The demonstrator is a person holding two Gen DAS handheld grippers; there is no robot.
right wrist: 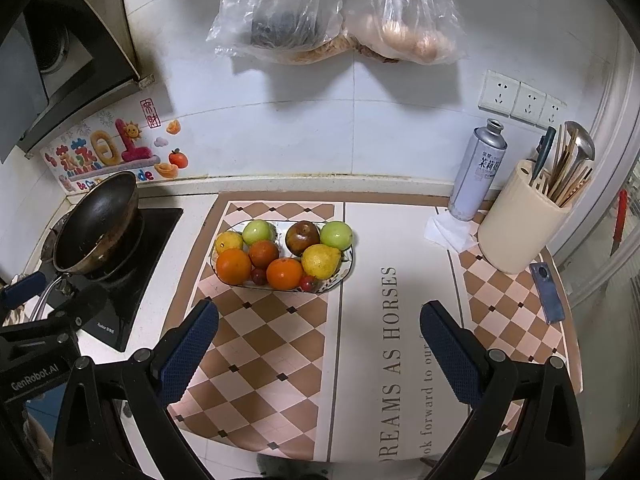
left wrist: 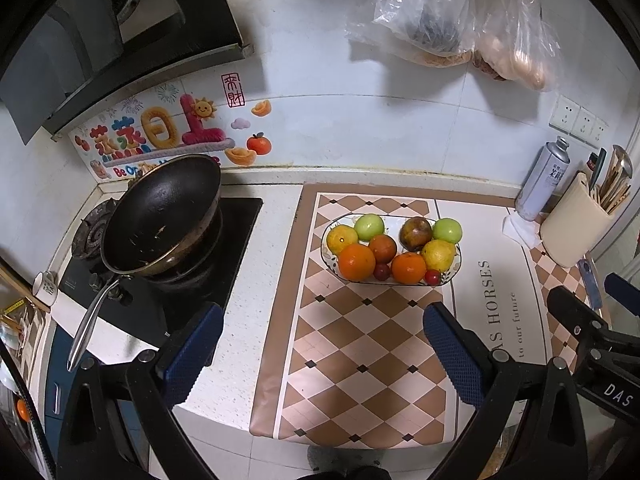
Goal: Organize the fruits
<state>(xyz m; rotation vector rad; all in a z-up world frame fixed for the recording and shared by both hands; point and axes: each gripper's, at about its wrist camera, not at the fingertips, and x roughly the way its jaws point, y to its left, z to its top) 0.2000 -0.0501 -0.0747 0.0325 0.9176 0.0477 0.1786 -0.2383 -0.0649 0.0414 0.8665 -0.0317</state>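
Observation:
A patterned plate (left wrist: 457, 258) (right wrist: 347, 270) on the checked mat holds several fruits: oranges (left wrist: 357, 262) (right wrist: 233, 266), green apples (left wrist: 369, 227) (right wrist: 257, 232), a yellow pear (right wrist: 320, 261), a dark brown fruit (left wrist: 416, 233) (right wrist: 302, 238) and small red ones (left wrist: 432, 277). My left gripper (left wrist: 324, 344) is open and empty, short of the plate over the mat's front part. My right gripper (right wrist: 320, 340) is open and empty, in front of the plate and a little to its right. Each gripper shows at the edge of the other's view.
A black wok (left wrist: 160, 216) (right wrist: 96, 228) sits on the stove at the left. At the right stand a metal spray can (right wrist: 478, 170), a cream utensil holder (right wrist: 520, 224) and a blue knife handle (right wrist: 548, 296). Plastic bags (right wrist: 332, 12) hang on the tiled wall.

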